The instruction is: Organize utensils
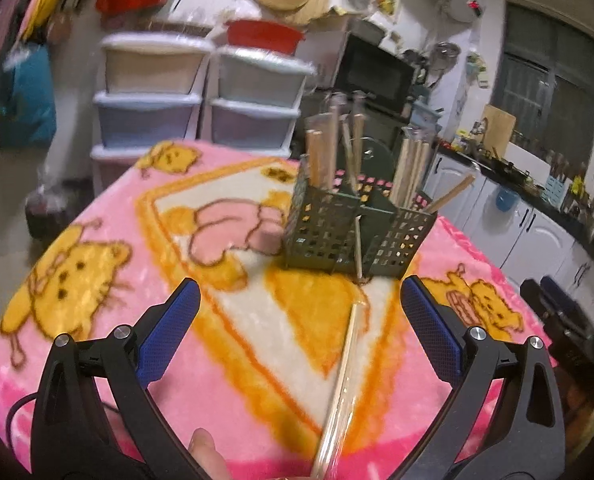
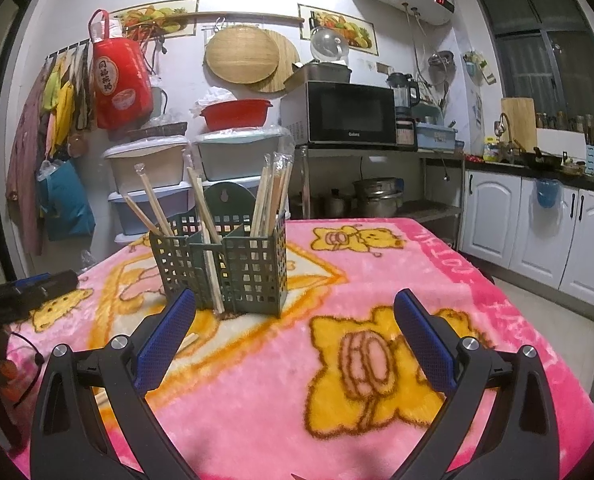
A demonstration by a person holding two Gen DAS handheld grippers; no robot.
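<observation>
From the left wrist, the left gripper [image 1: 299, 308] hangs over the pink blanket [image 1: 109, 236] with its fingers wide apart and nothing between them; a wrapped pair of chopsticks [image 1: 343, 384] lies loose on the blanket below the gap, pointing toward the green holder [image 1: 353, 228], which already carries several pairs upright. One stick [image 1: 358, 246] leans against the holder's outside front. A careless closing could catch the fluffy blanket with the slippery wrapper, or a push forward could knock that leaning stick and the light holder over. From the right wrist, the right gripper [image 2: 293, 312] is likewise spread and empty, near the holder [image 2: 221, 252], with the chopsticks' end [image 2: 189, 340] just beside its left finger. The other gripper's dark body [image 2: 25, 288] sits at the left, so both arms crowd the same spot.
</observation>
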